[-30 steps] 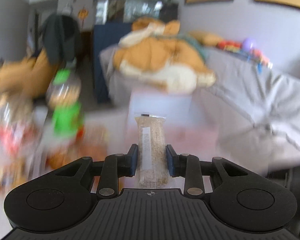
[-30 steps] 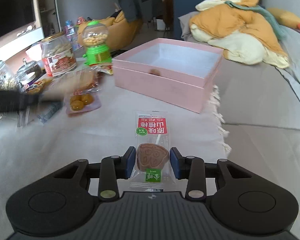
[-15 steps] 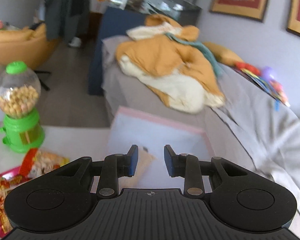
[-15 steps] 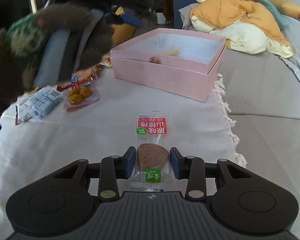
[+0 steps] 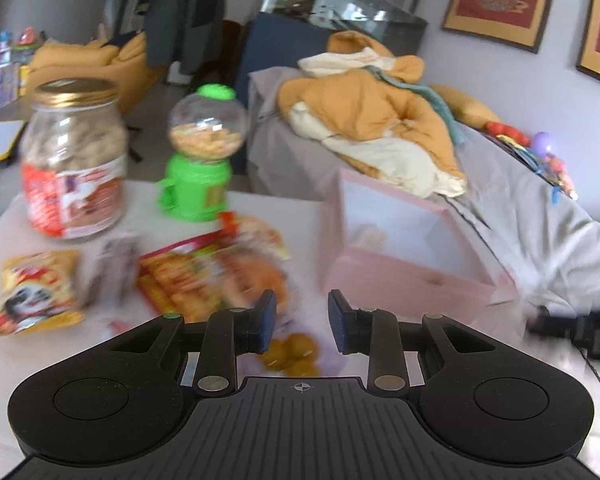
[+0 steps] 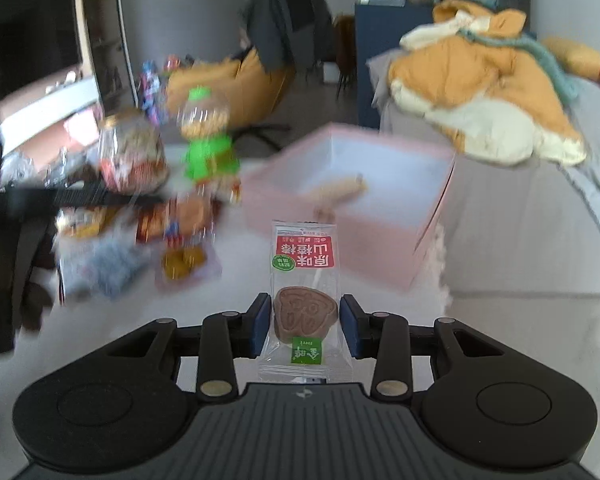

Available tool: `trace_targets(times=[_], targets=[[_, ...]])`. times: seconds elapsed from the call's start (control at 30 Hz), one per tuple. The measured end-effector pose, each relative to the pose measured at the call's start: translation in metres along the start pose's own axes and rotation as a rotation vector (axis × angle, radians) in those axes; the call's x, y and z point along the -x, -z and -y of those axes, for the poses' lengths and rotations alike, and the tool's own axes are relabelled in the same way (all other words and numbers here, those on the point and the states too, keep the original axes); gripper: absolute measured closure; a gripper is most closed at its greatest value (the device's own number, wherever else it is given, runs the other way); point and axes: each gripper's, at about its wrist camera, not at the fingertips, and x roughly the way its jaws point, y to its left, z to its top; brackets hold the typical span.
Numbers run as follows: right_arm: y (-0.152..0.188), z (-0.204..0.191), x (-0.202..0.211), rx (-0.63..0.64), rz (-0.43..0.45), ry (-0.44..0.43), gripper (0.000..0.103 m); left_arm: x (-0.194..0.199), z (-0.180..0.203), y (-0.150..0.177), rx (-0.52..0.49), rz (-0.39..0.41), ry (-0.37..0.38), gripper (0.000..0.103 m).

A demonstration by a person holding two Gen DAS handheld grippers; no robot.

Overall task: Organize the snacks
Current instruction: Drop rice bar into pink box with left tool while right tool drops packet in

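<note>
My right gripper [image 6: 305, 326] is shut on a clear-wrapped hawthorn lollipop snack [image 6: 304, 276] with a red label, held above the white cloth in front of the pink box [image 6: 364, 236]. A snack bar [image 6: 340, 190] lies inside the box. My left gripper [image 5: 302, 326] is open and empty, above a pack of round yellow candies [image 5: 294, 354], left of the pink box [image 5: 404, 276]. Loose snack packets [image 5: 212, 280] lie on the cloth ahead of it.
A peanut jar [image 5: 74, 160] and a green candy dispenser [image 5: 200, 152] stand at the back left. A yellow snack bag [image 5: 34, 292] lies at the left. A grey sofa [image 5: 520, 184] with an orange jacket [image 5: 372, 120] is behind the box.
My left gripper let go of the snack bar into the pink box, then swung back left over the loose packets. My right gripper has lifted and moved closer to the box with its snack.
</note>
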Motion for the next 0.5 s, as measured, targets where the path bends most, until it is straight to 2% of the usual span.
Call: trace_targets(times=[0.17,0.27,0.33,0.37,0.5], targets=[[-0.061,0.009,-0.021,-0.025,0.072,0.089,0.065,-0.003,-0.021,0.011,0.038,-0.015,0.000,0.071],[-0.091,0.016,-0.057,-0.044,0.094,0.127,0.046,0.005,-0.033,0.015,0.071,0.001,-0.032,0.071],[-0.094,0.009,-0.079,-0.013,0.061,0.191,0.042,0.016,-0.043,0.016,0.080,0.033,-0.065,0.071],[-0.089,0.000,-0.084,0.007,0.046,0.181,0.042,0.022,-0.049,0.017,0.086,0.049,-0.090,0.071],[-0.059,-0.045,-0.095,0.066,-0.003,-0.016,0.032,0.040,-0.071,0.018,0.136,0.075,-0.145,0.071]])
